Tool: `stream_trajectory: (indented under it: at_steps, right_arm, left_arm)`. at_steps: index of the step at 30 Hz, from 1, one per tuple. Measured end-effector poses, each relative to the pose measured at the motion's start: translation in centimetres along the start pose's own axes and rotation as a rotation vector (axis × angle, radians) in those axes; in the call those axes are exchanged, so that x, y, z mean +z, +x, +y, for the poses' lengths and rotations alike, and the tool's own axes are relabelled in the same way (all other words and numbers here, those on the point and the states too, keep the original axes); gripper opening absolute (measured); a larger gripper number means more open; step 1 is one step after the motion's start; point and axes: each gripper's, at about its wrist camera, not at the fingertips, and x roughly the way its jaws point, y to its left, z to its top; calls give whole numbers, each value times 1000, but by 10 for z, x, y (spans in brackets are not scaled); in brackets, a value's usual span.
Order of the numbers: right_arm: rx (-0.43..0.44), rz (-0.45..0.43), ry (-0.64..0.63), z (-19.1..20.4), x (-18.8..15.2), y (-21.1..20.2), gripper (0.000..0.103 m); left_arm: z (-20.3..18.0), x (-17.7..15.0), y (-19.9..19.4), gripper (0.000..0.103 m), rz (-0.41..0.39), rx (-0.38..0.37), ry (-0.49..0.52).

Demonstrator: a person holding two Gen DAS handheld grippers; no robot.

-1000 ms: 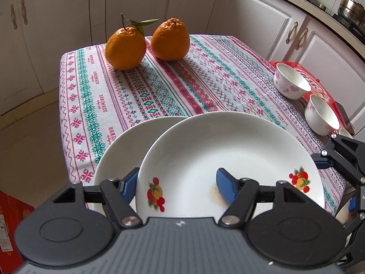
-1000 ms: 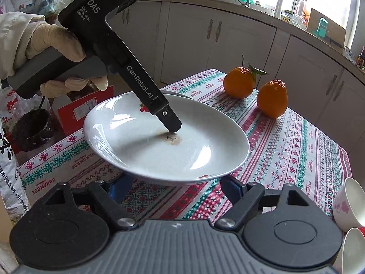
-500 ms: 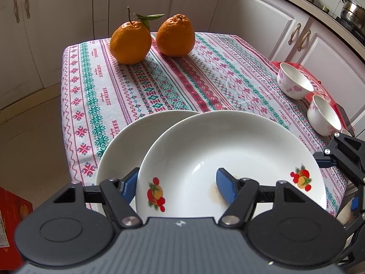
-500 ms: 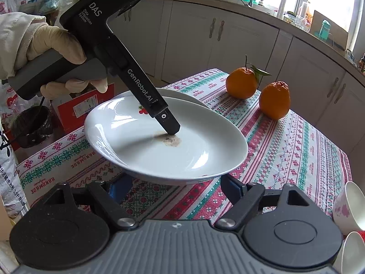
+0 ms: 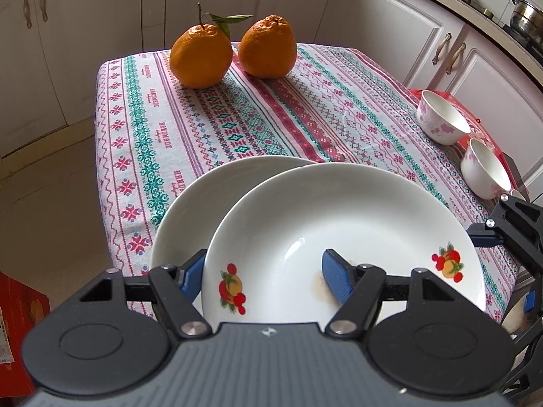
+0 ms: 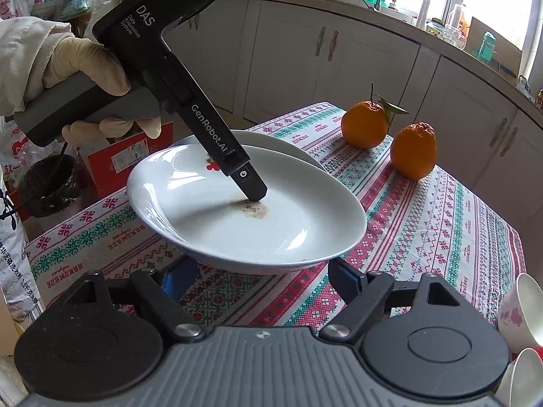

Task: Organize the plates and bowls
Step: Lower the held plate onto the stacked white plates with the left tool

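Observation:
My left gripper [image 5: 263,276] is shut on the rim of a white plate [image 5: 339,224] with fruit prints and a brown stain; it holds the plate tilted just above a second white plate [image 5: 217,200] on the tablecloth. In the right wrist view the held plate [image 6: 244,210] hangs over the lower plate [image 6: 288,147], with the left gripper [image 6: 253,190] pinching it. My right gripper [image 6: 263,279] is open and empty, just in front of the held plate. Two white floral bowls [image 5: 441,122] [image 5: 485,169] sit at the table's right edge.
Two oranges [image 5: 202,56] [image 5: 268,47] stand at the far end of the patterned tablecloth [image 5: 237,118]. White cabinets [image 5: 390,34] surround the table. A red box [image 6: 125,159] and a black bin [image 6: 47,183] stand on the floor on the left.
The held plate has moved further over the lower plate and sunk closer to it. The right gripper has stayed open in place.

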Motion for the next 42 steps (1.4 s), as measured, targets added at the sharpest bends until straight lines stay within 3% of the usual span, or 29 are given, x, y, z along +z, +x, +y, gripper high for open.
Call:
stream_trajectory:
  at_steps: [33,42]
  right_arm:
    - [28,-10,-7,1,-1,4,88]
    - [28,-11,0,0,-1,4,88]
  left_arm:
    - [8,0,-10,73,-16,18,-5]
    - [1,8,-2,82,-5,27,35]
